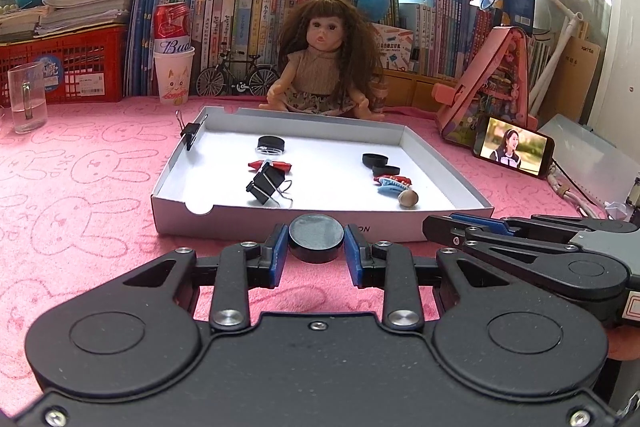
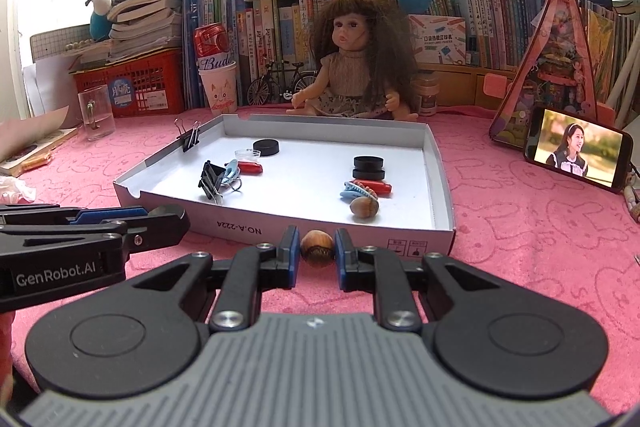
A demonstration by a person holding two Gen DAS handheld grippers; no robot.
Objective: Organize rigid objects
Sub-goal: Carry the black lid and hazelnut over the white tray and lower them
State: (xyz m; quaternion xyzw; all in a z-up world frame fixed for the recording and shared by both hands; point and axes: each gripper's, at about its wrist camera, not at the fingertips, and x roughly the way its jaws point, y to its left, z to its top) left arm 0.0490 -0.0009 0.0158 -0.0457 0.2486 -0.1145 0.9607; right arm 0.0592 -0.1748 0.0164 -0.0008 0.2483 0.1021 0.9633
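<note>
The left gripper [image 1: 316, 251] has its jaws set narrow, pressed on both sides of a black disc [image 1: 316, 237] held just short of the front wall of the white tray [image 1: 280, 223]. The right gripper [image 2: 317, 254] has its jaws closed tight on a brown nut [image 2: 318, 247], also just in front of the tray.

Inside the tray lie three more black discs: one at the back [image 1: 271, 143] and two together on the right [image 1: 375, 159]. There are two red crayons [image 1: 276, 165], two blue hair clips [image 2: 356, 191], one other nut [image 1: 408, 197] and two black binder clips, one lying flat [image 1: 266, 185] and one clamped on the left wall [image 1: 192, 131].
</note>
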